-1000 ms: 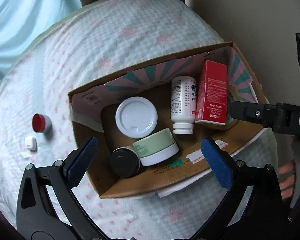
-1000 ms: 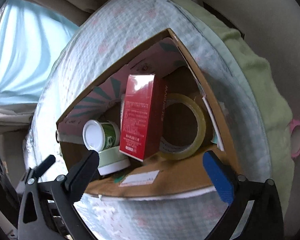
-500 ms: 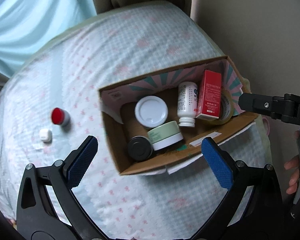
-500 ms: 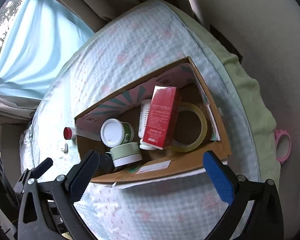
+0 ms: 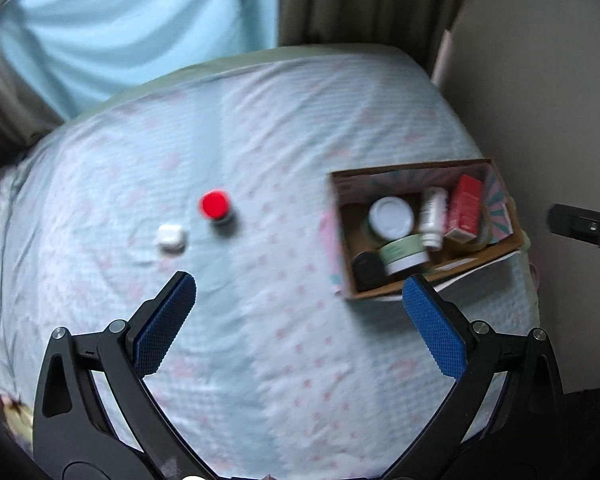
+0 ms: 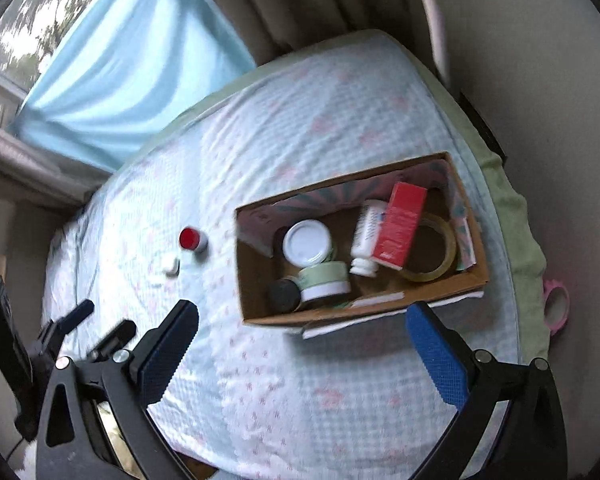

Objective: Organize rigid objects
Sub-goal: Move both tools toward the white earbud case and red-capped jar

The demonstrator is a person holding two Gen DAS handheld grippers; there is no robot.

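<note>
Left claw (image 5: 299, 304) wide open and empty, right claw (image 6: 302, 336) likewise, filled cardboard box (image 6: 476, 280) on bed (image 6: 300, 380)

We can't read any text in either view. The red carton (image 6: 400, 226) carries white print, too blurred to make out. The white bottle (image 6: 366, 232) has a blue-marked label, also illegible. The strip label on the cardboard box (image 6: 364, 312) front wall is unreadable too.

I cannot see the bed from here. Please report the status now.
Left gripper open, empty. Right gripper open, empty. Red-capped bottle and small white case outside cardboard box, on bed. Path unobstructed.
</note>
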